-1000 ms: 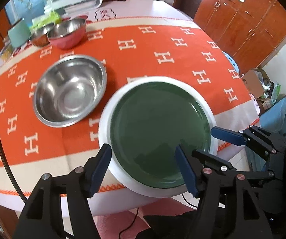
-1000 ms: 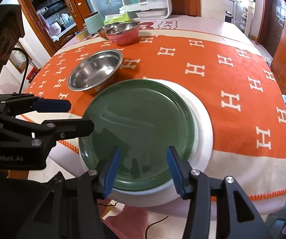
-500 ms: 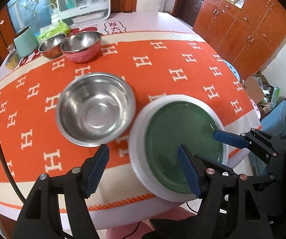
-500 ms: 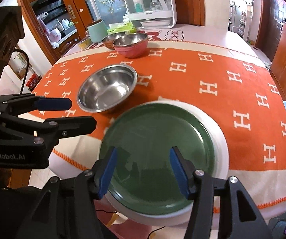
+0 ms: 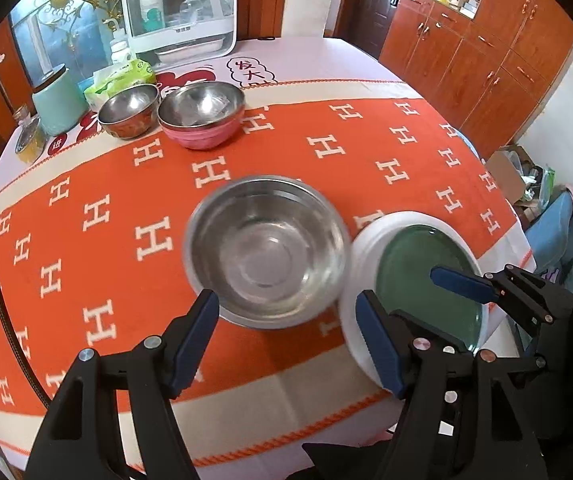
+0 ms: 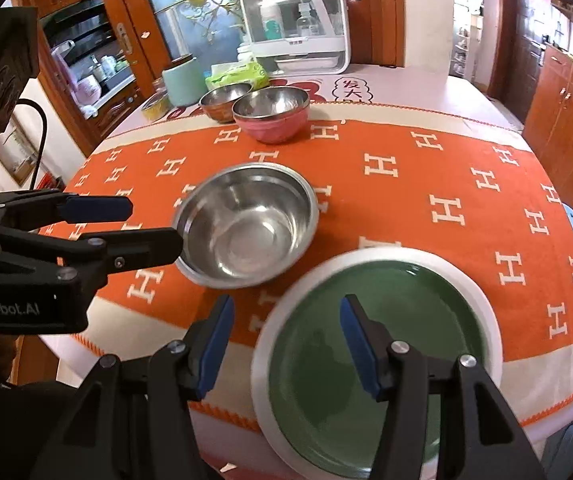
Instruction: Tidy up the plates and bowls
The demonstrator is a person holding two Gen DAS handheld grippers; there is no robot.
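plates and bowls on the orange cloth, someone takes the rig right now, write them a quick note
Left gripper: open, empty, above the near edge of the large steel bowl.
Right gripper: open, empty, over the green plate.
Done: green plate is stacked on the white plate at the near table edge.
Left: large steel bowl stands alone mid-cloth; pink-sided steel bowl and small steel bowl sit side by side at the far edge, unstacked.

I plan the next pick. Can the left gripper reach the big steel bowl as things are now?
Probably yes. The left gripper is open and empty, and the big steel bowl lies just ahead of its fingers, with nothing between them. The green plate sits to the side.
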